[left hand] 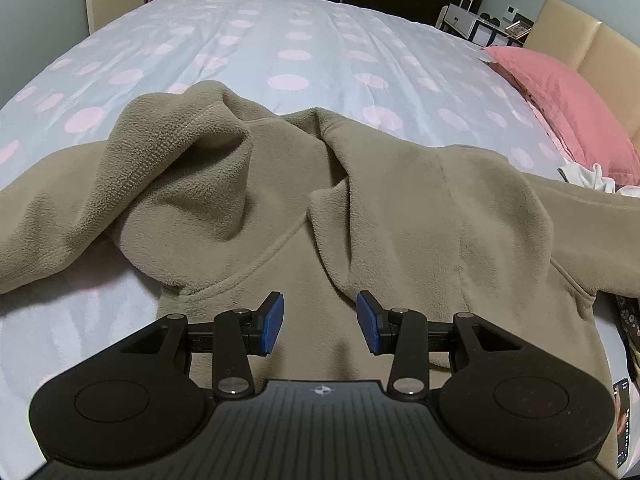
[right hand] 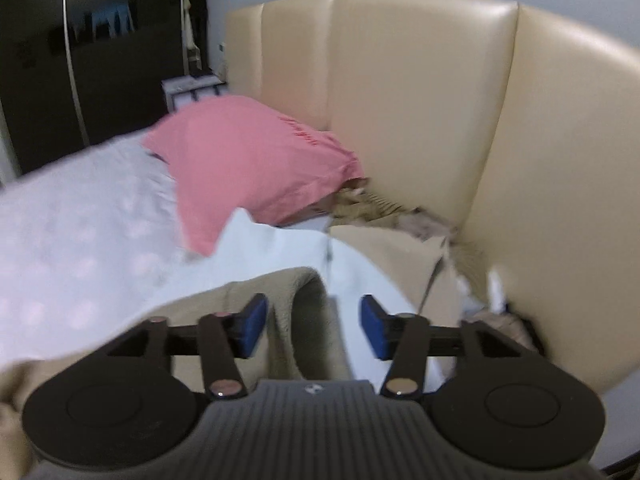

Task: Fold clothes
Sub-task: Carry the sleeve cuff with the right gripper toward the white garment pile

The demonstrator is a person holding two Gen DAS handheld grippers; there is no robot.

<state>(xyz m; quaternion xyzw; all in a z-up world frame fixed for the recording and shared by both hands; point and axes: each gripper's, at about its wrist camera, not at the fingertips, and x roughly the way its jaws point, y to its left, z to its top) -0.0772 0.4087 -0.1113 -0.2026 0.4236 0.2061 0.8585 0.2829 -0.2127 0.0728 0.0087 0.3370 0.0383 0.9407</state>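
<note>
The fleece top point(left hand: 304, 200) lies spread across the bed point(left hand: 280, 40), khaki against the pale cover with its pink dots. Its hood is bunched up at the far side, one sleeve trails off to the left, another runs out to the right edge.

Left gripper point(left hand: 320, 320) is low over the body of the top, pointing straight across the bed toward the hood. Jaws apart, blue pads facing each other with bare fleece showing between them; nothing is pinched. Whether the pads touch the cloth is hard to tell from this angle.

Right gripper point(right hand: 314, 326) is aimed the other way, toward the cream headboard point(right hand: 420, 100), and the view is blurred. Jaws apart here too. A raised fold of the fleece top point(right hand: 304, 312) stands up in the gap between the pads, closer to the left pad, not clamped.

Beyond it, a white cloth point(right hand: 280, 248) lies over the bed, and a pink pillow point(right hand: 248, 160) leans near the headboard. From the left wrist the same pillow point(left hand: 560, 100) shows at the far right.
</note>
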